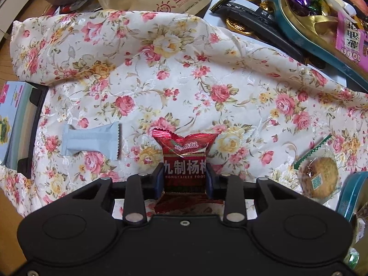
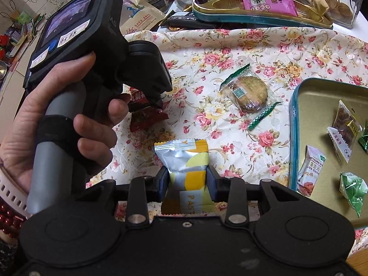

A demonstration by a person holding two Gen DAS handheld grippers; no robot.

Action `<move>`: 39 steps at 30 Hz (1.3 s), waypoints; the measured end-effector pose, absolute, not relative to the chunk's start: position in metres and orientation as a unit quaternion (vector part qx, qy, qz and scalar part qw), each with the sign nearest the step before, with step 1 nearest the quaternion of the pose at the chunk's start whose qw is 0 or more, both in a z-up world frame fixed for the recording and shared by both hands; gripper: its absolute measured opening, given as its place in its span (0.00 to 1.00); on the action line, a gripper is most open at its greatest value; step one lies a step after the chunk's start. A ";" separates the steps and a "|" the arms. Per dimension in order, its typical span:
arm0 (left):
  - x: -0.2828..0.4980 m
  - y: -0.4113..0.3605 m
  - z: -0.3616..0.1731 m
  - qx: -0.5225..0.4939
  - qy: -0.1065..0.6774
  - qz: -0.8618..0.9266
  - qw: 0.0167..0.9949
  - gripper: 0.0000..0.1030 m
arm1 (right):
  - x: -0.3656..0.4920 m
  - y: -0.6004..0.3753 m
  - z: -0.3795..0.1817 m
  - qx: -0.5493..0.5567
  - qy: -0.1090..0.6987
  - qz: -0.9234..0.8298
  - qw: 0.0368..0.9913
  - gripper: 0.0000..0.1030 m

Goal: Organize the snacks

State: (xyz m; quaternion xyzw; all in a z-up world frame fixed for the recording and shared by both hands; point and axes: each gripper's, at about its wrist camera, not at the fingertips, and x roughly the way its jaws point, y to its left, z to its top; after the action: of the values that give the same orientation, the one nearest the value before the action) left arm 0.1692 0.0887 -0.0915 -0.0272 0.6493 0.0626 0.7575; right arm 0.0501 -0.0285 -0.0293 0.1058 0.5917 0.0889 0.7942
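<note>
Left hand-held gripper [image 1: 185, 177] is clamping the red packet [image 1: 185, 158] and right hand-held gripper [image 2: 188, 181] the yellow packet [image 2: 184, 168], with the tin [image 2: 296, 124] lying at right of frame, nearer the right one.

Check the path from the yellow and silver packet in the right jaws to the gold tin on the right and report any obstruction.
Nothing visible blocks it. Only bare floral cloth lies between the yellow and silver packet and the gold tin; the wrapped cookie sits farther back.
</note>
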 end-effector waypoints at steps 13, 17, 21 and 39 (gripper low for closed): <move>0.161 0.123 -0.033 -0.056 0.626 0.065 0.775 0.41 | 0.052 -0.020 -0.026 0.106 0.588 0.098 0.796 0.36; 0.150 0.131 -0.012 -0.055 0.621 0.067 0.779 0.41 | 0.054 -0.021 -0.026 0.109 0.587 0.095 0.796 0.36; 0.140 0.132 0.007 -0.042 0.609 0.060 0.790 0.41 | 0.058 -0.025 -0.021 0.118 0.581 0.090 0.800 0.36; 0.108 0.079 0.044 0.011 0.575 -0.032 0.818 0.41 | 0.082 -0.100 0.009 0.198 0.538 -0.003 0.819 0.36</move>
State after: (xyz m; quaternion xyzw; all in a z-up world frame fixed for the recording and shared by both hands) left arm 0.1079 0.0785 0.0444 0.0108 0.5747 -0.0322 0.8176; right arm 0.0819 -0.1000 0.0090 0.1978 0.5385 -0.0029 0.8191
